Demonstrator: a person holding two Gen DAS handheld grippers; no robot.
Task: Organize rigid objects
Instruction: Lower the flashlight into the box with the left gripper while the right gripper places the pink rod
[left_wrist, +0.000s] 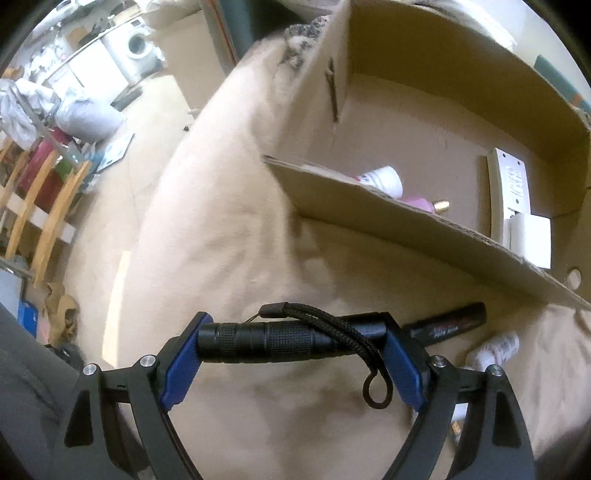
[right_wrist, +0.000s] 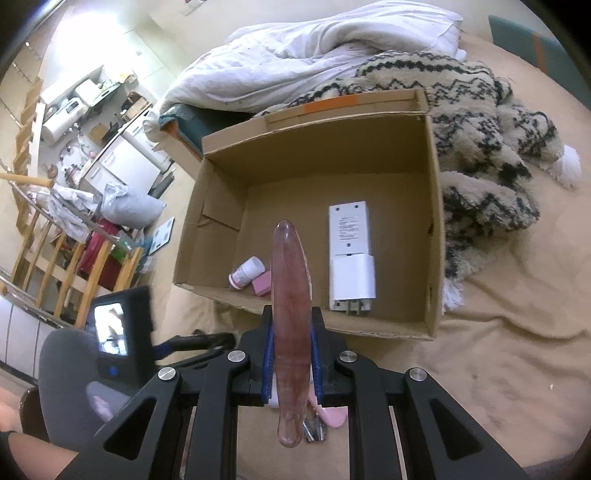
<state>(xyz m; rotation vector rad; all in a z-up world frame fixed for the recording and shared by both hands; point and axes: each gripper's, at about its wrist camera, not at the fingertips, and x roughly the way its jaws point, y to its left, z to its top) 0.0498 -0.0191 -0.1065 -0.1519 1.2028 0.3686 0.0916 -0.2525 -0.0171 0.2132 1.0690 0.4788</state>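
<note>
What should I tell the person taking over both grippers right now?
Left gripper: shut on black flashlight, held crosswise above the bed, outside the box.
Right gripper: shut on translucent pink rod, pointing toward the cardboard box.
Already in the box: white device, small white bottle, pink block.
Left to do: drop both held items in, then collect the black marker and other bits lying on the bed.

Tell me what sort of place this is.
Most likely a lived-in home, on a bed: a rumpled white duvet and a patterned fleece blanket lie behind the cardboard box, with a washing machine across the room.
</note>
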